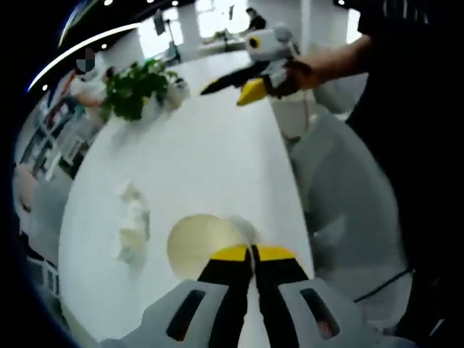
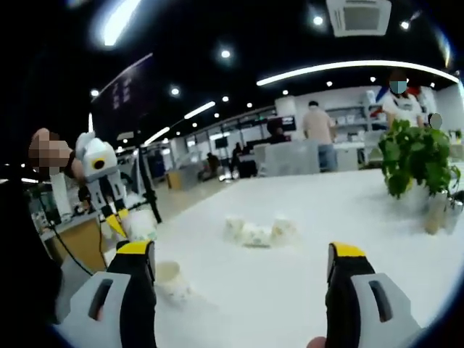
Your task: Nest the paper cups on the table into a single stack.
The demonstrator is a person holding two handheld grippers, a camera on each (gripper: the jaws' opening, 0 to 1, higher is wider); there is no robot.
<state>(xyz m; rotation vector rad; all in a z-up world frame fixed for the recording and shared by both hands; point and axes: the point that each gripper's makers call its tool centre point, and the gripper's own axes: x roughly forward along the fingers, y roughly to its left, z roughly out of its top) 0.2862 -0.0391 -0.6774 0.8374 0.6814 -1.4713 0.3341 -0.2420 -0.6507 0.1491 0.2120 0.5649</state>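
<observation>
Left gripper [image 1: 253,253]: yellow-tipped black jaws drawn together, pinching the rim of a cream-coloured paper cup [image 1: 199,245] whose open mouth faces the camera, directly over the long white table [image 1: 210,159]. In the right gripper view this same gripper [image 2: 127,226] appears at the left, carrying the cup [image 2: 143,225] above the table edge. A second pale paper cup [image 2: 168,279] rests on the tabletop just below it. Further cream paper cups [image 2: 257,231] lie clustered and tipped mid-table; in the left gripper view they lie left of the held cup [image 1: 133,221]. Right gripper [image 2: 243,262]: jaws spread wide, nothing between them, over the table surface; seen from the left gripper view [image 1: 243,83] it is held by a hand [image 1: 301,72] near the far table end. A green leafy potted plant [image 2: 415,163] stands on the table.
</observation>
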